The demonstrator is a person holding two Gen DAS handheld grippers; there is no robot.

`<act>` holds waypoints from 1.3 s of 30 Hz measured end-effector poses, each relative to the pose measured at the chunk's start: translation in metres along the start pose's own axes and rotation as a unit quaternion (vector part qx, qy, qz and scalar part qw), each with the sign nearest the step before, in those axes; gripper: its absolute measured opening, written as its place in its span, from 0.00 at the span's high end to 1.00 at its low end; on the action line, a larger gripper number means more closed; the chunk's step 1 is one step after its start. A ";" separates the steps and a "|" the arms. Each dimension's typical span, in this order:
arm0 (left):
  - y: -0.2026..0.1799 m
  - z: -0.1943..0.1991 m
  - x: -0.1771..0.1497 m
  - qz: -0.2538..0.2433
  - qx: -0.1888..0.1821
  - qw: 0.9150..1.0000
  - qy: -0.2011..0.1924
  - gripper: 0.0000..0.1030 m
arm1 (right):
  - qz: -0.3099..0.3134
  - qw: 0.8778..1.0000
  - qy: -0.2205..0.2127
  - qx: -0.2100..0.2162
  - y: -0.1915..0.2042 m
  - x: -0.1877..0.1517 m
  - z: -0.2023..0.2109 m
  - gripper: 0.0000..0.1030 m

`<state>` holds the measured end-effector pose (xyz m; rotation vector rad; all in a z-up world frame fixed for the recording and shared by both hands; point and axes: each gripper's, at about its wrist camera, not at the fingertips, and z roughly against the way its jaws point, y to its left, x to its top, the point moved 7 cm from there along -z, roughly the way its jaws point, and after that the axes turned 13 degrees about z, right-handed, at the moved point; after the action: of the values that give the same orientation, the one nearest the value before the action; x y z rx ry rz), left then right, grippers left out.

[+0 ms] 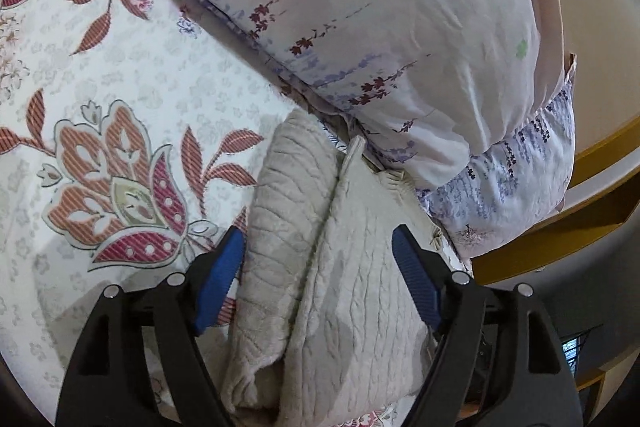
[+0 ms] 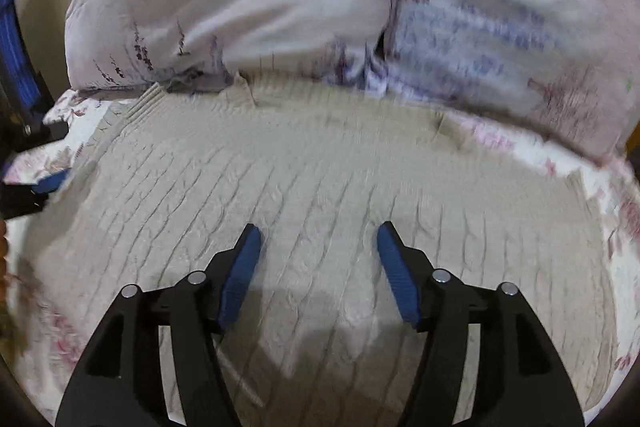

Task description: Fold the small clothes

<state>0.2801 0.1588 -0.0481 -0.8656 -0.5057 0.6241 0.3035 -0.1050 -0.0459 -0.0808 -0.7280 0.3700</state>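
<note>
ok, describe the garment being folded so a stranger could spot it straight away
Start at the bed with the flower-print sheet and the big pale lilac pillow lying on it. Right against the pillow's lower edge lies a beige cable-knit sweater, already folded over itself. It is the only plain, unprinted, ribbed fabric there; everything around it carries a floral print.

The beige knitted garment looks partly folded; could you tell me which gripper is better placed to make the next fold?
Probably the left gripper: its open jaws straddle the beige knitted garment at its folded edge. The right gripper hovers open over the flat middle.
</note>
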 end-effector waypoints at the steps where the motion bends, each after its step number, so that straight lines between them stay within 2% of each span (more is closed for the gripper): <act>1: -0.001 -0.001 0.000 0.000 0.000 1.000 -0.001 0.25 | 0.003 1.000 -0.001 -0.005 0.001 0.000 0.001 0.38; 16: -0.012 -0.012 -0.011 -0.020 0.011 1.000 0.002 0.26 | -0.001 1.000 -0.004 0.005 -0.003 0.006 0.003 0.38; 22: -0.015 -0.018 -0.019 -0.022 0.014 1.000 0.015 0.38 | -0.002 1.000 -0.006 0.007 -0.003 0.005 0.003 0.37; 25: -0.015 -0.022 -0.023 -0.022 0.021 0.999 0.022 0.49 | -0.003 1.000 -0.007 0.008 -0.003 0.005 0.003 0.37; 29: -0.015 -0.026 -0.025 -0.030 0.034 0.999 0.028 0.74 | -0.004 1.000 -0.007 0.008 -0.003 0.006 0.003 0.37; 32: -0.025 -0.022 -0.024 -0.038 0.019 0.999 0.027 0.79 | -0.003 1.000 -0.007 0.010 -0.003 0.006 0.003 0.37; 39: -0.090 -0.005 -0.032 -0.084 -0.064 0.994 0.019 0.81 | -0.005 1.000 -0.012 0.021 -0.006 0.007 0.005 0.37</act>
<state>0.2872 0.0899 0.0175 -0.9433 -0.5817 0.4235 0.3070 -0.1079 -0.0366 -0.0323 -0.7433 0.3769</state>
